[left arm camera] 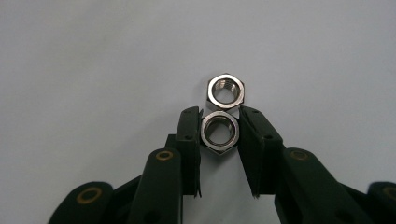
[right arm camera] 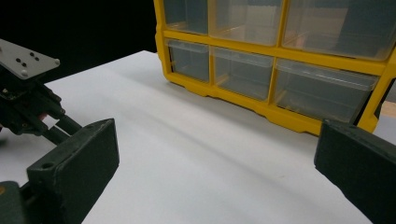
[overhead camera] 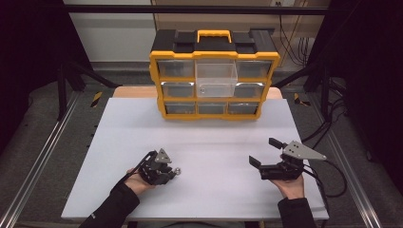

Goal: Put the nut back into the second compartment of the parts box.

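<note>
Two silver hex nuts lie on the white table. The nearer nut [left arm camera: 219, 132] sits between the black jaws of my left gripper [left arm camera: 220, 111], and both pads press against its flat sides. The farther nut [left arm camera: 225, 90] rests just past the fingertips, touching the first one. In the high view my left gripper [overhead camera: 174, 172] is low at the front left of the table, with the nuts [overhead camera: 178, 170] at its tip. My right gripper [overhead camera: 261, 150] is at the front right, jaws wide apart with nothing between them; the right gripper view shows the same [right arm camera: 217, 158].
A yellow and black drawer organizer [overhead camera: 214, 113] stands at the back of the white table [overhead camera: 214, 142]. Its top middle clear drawer [overhead camera: 216, 76] is pulled out. The organizer's lower drawers [right arm camera: 243, 72] are closed. Metal rails run along both sides of the table.
</note>
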Demonstrator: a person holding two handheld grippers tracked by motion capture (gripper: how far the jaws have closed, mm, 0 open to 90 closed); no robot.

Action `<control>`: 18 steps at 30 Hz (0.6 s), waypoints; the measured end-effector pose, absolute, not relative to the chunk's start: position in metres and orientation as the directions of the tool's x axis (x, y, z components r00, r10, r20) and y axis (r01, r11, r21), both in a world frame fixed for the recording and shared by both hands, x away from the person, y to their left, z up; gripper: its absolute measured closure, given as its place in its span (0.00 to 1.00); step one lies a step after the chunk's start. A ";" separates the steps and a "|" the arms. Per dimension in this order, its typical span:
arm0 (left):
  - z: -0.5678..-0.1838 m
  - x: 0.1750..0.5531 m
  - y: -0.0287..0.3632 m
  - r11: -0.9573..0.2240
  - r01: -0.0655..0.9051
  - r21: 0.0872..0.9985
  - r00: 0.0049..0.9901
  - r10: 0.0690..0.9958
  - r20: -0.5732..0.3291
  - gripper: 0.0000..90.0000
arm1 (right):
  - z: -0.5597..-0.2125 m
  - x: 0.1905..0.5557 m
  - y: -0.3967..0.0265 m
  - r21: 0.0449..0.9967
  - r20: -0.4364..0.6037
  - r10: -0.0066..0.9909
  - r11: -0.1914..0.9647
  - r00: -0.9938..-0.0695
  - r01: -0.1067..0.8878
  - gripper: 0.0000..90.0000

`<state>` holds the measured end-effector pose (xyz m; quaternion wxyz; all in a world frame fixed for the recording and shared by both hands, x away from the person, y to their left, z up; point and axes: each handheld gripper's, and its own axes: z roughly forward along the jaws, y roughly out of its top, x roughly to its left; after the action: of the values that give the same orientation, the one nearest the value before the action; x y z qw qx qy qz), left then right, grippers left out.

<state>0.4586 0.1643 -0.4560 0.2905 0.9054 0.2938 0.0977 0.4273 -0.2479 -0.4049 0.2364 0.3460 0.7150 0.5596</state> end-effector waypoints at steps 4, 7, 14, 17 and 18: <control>-0.448 0.458 0.169 -0.642 0.476 0.601 0.806 0.592 -0.005 0.77 | -0.405 0.427 -0.247 0.965 0.052 0.760 0.129 -0.648 0.229 0.01; -0.442 0.456 0.170 -0.629 0.473 0.617 0.804 0.594 -0.011 0.77 | -0.405 0.427 -0.247 0.964 0.050 0.760 0.132 -0.649 0.229 0.01; -0.428 0.453 0.172 -0.611 0.465 0.640 0.801 0.598 -0.011 0.77 | -0.406 0.428 -0.246 0.964 0.052 0.759 0.133 -0.649 0.232 0.00; -0.424 0.454 0.172 -0.606 0.463 0.647 0.802 0.598 -0.013 0.77 | -0.407 0.428 -0.246 0.963 0.051 0.759 0.136 -0.649 0.235 0.01; -0.423 0.454 0.173 -0.608 0.462 0.646 0.802 0.597 -0.011 0.77 | -0.407 0.429 -0.246 0.963 0.049 0.758 0.136 -0.650 0.232 0.00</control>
<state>0.4543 0.1726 -0.4232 0.3278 0.8907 0.2973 0.1033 0.4287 -0.2458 -0.4068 0.2353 0.3458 0.7161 0.5588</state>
